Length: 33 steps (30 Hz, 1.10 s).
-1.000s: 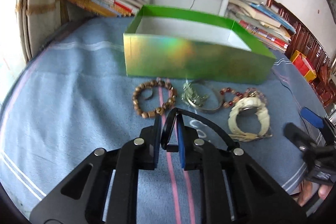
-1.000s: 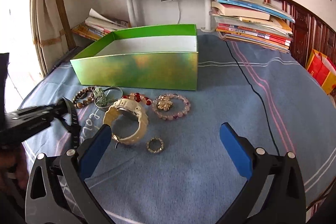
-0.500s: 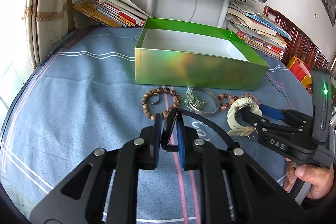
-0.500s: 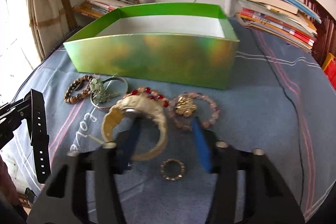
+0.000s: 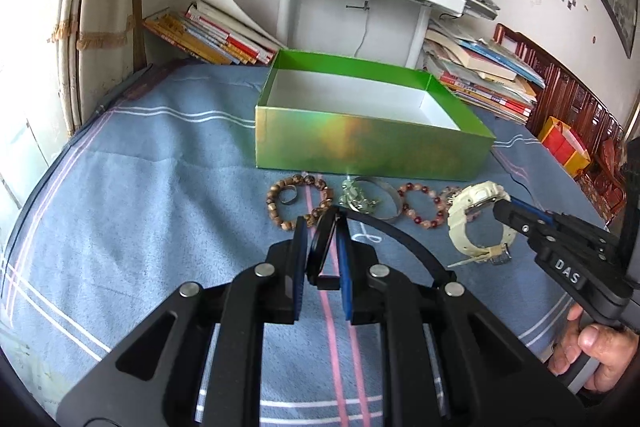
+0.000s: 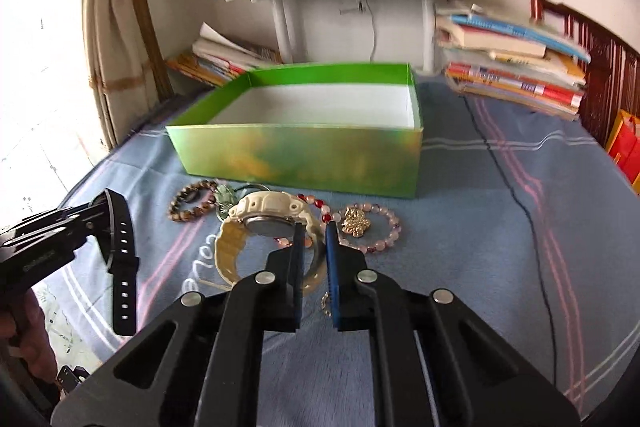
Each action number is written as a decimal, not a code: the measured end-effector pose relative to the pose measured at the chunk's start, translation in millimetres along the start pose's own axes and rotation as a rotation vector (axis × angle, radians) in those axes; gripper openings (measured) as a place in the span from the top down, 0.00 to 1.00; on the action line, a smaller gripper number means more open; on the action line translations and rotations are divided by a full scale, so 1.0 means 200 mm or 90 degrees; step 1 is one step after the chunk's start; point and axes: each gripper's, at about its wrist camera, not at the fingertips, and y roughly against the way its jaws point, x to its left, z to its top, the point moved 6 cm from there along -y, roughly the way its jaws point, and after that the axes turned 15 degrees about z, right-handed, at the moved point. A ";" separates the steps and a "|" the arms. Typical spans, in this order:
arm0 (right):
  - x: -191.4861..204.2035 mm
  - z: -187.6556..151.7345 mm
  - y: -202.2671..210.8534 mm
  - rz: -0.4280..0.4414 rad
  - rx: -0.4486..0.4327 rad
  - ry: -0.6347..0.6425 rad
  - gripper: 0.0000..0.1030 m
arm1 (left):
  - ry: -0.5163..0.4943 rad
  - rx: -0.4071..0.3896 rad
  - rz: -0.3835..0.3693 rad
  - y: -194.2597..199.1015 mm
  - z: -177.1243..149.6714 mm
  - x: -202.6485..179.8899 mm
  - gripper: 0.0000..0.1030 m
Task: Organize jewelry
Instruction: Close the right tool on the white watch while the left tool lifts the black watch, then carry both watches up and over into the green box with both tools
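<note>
Left wrist view: the left gripper (image 5: pixel 323 223) is clamped on a black watch (image 5: pixel 320 245), its strap arching right. The right gripper (image 5: pixel 505 207), marked "DAS", grips the cream watch (image 5: pixel 474 217) before the green box (image 5: pixel 372 141). Right wrist view: the right gripper (image 6: pixel 313 231) jaws have just been closing and now pinch the cream watch (image 6: pixel 266 213) band beside the bead bracelets (image 6: pixel 370 227).

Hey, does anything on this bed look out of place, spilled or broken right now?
Nothing looks spilled or broken. The green box sits upright and empty, and the bracelets lie in a row in front of it. Only the two watches are off the row: the black watch in the left tool, the cream watch pinched by the right tool.
</note>
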 end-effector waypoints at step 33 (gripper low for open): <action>0.15 -0.06 0.40 -0.015 -0.096 0.017 0.90 | -0.013 -0.038 -0.014 0.25 -0.07 -0.03 0.86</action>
